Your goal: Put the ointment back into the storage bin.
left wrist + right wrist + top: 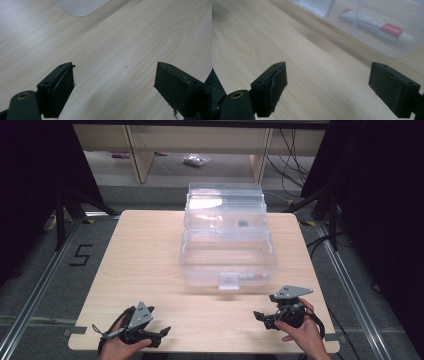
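Clear box (227, 255) long axis across table; tongs (263, 310) open nearby.

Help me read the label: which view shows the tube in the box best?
The right gripper view: the tube lies close behind the clear box wall, its red and white ends plain, the print blurred. The high view shows it as a small streak at the front wall. The left gripper view shows bare table.

A pale wood-grain desk (150, 270) with rounded corners carries a clear plastic storage box (227, 255) toward its far middle, resting directly on the top. Inside, near the front wall, lies what may be a small tube (374, 23).
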### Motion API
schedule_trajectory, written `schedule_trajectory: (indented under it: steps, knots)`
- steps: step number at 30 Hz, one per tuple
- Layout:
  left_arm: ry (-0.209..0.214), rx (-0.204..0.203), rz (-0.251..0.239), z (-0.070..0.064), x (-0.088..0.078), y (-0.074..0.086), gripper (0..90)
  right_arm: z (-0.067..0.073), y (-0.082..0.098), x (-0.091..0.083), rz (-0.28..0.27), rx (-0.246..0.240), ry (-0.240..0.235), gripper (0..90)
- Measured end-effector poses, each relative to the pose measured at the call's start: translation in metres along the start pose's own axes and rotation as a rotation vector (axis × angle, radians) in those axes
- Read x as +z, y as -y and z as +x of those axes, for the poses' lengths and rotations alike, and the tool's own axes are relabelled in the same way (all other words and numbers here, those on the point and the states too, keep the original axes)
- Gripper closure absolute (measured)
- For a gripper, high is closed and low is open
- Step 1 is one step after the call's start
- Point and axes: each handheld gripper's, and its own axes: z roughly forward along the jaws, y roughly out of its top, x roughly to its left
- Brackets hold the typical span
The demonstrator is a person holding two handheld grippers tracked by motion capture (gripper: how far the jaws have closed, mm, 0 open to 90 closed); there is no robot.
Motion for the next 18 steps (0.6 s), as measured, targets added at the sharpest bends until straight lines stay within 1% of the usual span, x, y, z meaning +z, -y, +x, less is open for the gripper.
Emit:
schedule_trajectory:
  steps: [1, 2, 3, 4, 5, 6, 7, 8, 9, 10, 11, 12, 13, 14, 15, 16, 17, 18]
  knots:
    - [0.0, 0.0, 0.0, 0.0, 0.0, 0.0, 15.6, 0.0, 0.0, 0.0, 0.0, 0.0, 0.0, 16.0]
    - [-0.001, 0.001, 0.0, 0.0, 0.0, 0.0, 15.6, 0.001, 0.001, -0.001, 0.023, 0.025, -0.007, 16.0]
    - [-0.003, 0.001, 0.001, 0.0, 0.0, 0.0, 15.6, -0.001, 0.003, -0.001, 0.013, -0.004, -0.001, 16.0]
    - [-0.009, 0.003, 0.001, 0.0, 0.0, 0.0, 15.6, 0.0, 0.006, -0.001, 0.009, 0.006, -0.005, 16.0]
    - [-0.003, 0.0, -0.001, 0.0, 0.0, 0.0, 15.6, 0.0, 0.008, -0.001, 0.011, 0.016, -0.006, 16.0]
    - [-0.003, 0.0, -0.001, 0.0, 0.0, 0.0, 15.6, 0.0, 0.008, -0.001, 0.011, 0.016, -0.006, 16.0]
    - [-0.004, -0.001, -0.002, 0.0, 0.0, 0.0, 15.6, 0.0, 0.009, -0.002, 0.022, 0.013, -0.017, 16.0]
    - [-0.004, 0.002, 0.0, 0.0, 0.0, 0.0, 15.6, 0.002, 0.011, -0.002, 0.02, 0.031, -0.016, 16.0]
    - [-0.003, 0.002, 0.001, 0.0, 0.0, 0.0, 15.6, 0.001, 0.012, -0.002, 0.014, 0.026, -0.009, 16.0]
    - [-0.003, 0.005, 0.004, 0.0, 0.0, 0.0, 15.6, 0.0, 0.013, -0.002, 0.023, 0.028, -0.006, 16.0]
    - [-0.011, 0.004, 0.003, 0.0, 0.0, 0.0, 15.6, -0.001, 0.014, -0.002, 0.021, 0.028, -0.004, 16.0]
    - [-0.012, 0.005, 0.004, 0.0, 0.0, 0.0, 15.6, -0.002, 0.014, -0.002, 0.014, 0.008, -0.005, 16.0]
    - [-0.012, 0.005, 0.004, 0.0, 0.0, 0.0, 15.6, 0.001, 0.015, -0.003, 0.03, 0.06, -0.011, 16.0]
    - [-0.011, 0.005, 0.004, 0.0, 0.0, 0.0, 15.6, 0.001, 0.015, -0.003, 0.03, 0.06, -0.011, 16.0]
    - [-0.008, 0.005, 0.005, -0.001, 0.0, 0.0, 15.6, -0.002, 0.016, -0.004, 0.014, 0.022, 0.0, 16.0]
    - [-0.008, 0.005, 0.005, -0.001, 0.0, 0.0, 15.6, -0.002, 0.016, -0.004, 0.014, 0.022, 0.0, 16.0]
    - [-0.008, 0.007, 0.004, 0.0, 0.0, 0.0, 15.6, -0.001, 0.016, -0.005, 0.016, 0.044, -0.005, 16.0]
    - [-0.012, 0.006, 0.004, 0.0, 0.001, 0.0, 15.6, -0.002, 0.018, -0.006, 0.007, 0.025, -0.008, 16.0]
